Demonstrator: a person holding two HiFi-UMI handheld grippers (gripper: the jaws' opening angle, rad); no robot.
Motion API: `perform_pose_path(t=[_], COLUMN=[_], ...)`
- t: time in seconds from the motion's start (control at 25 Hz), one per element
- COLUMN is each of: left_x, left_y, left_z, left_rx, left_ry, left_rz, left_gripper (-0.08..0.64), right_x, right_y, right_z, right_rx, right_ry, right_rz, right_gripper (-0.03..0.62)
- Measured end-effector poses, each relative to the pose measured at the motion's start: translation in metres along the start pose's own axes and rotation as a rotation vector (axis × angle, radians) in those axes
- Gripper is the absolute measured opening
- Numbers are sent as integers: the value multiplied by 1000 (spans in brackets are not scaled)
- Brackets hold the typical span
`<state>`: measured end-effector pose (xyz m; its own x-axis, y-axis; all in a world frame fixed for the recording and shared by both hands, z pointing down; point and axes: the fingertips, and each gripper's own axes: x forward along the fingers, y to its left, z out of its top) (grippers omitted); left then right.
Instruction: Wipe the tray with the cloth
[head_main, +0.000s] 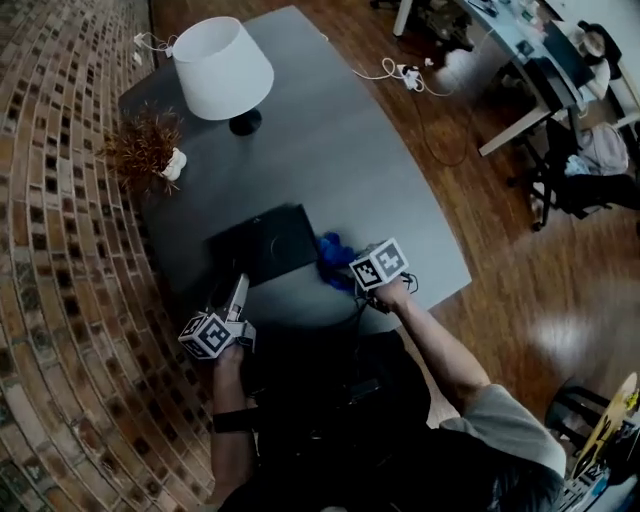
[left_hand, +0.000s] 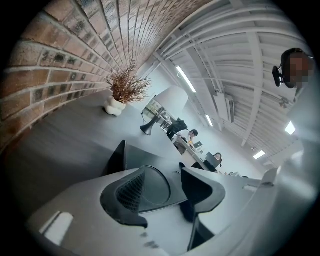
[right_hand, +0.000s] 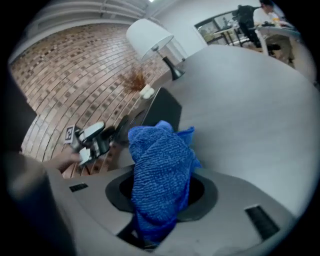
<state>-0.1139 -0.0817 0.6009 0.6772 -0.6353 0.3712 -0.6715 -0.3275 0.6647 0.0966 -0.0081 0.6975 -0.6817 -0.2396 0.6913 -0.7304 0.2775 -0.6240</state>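
Observation:
The black tray (head_main: 265, 243) lies flat on the grey table (head_main: 340, 160), near its front edge. My left gripper (head_main: 240, 292) reaches the tray's near left corner. In the left gripper view its jaws (left_hand: 162, 192) stand apart with the tray's near rim (left_hand: 150, 162) between them, and the pads do not visibly press on it. My right gripper (head_main: 348, 275) is shut on a bunched blue cloth (head_main: 335, 262), just off the tray's right edge. In the right gripper view the cloth (right_hand: 160, 165) hangs from the jaws, with the tray (right_hand: 162, 110) and the left gripper (right_hand: 92, 140) beyond it.
A white-shaded lamp (head_main: 222, 68) and a dried plant in a white pot (head_main: 150, 150) stand at the table's far left. A brick wall (head_main: 60, 200) runs along the left. Cables (head_main: 405, 75), desks and chairs are on the wooden floor to the right.

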Motion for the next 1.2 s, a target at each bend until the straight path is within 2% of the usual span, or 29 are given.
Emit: perform_pose_path(t=[0.08,0.12,0.16,0.24,0.32,0.36,0.4,0.48,0.6,0.68,0.8,0.88,0.96,1.08,1.2], left_x=[-8,-15,-22,-34,-38,-37,-33,-20,-3,2,6,14,30,61,83], left_y=[-3,-4,-6,-9,-15,-17,-18,-18,-16,-8,15,30,40,45,38], left_z=[-3,-5,-8,-21,-49,-66,-80,-95,-80,-63,-44,-24,-3,21,30], left_rx=[1,-1,-10,-54,-120,-156,-192,-264,-370,-397,-350,-340,-335,-241,-174], left_ry=[-3,-8,-10,8,71,110,142,153,50,-6,-3,-39,-51,19,75], left_rz=[8,14,16,10,-5,-15,-25,-43,-60,-57,-26,-23,-43,-48,-64], left_gripper=[218,218,218,218,213,213,213,213,213,213,232,241,242,242,242], right_x=[-12,-20,-29,-46,-52,-45,-32,7,56,67,56,43,32,29,33], right_y=[2,-3,-8,-16,-11,-5,3,10,-2,-10,-11,-6,5,27,37], right_z=[-14,-5,16,81,153,183,206,229,215,200,176,145,107,61,38], right_rx=[-54,-84,-117,-198,-307,-369,-433,-561,-676,-632,-467,-364,-269,-150,-56], right_ry=[47,30,-13,-146,-259,-280,-269,-155,110,204,222,207,153,31,-67], right_rz=[-7,-36,-71,-147,-195,-197,-190,-184,-221,-199,-98,-36,8,20,13], right_gripper=[146,146,146,147,149,149,149,149,149,143,141,141,141,141,141])
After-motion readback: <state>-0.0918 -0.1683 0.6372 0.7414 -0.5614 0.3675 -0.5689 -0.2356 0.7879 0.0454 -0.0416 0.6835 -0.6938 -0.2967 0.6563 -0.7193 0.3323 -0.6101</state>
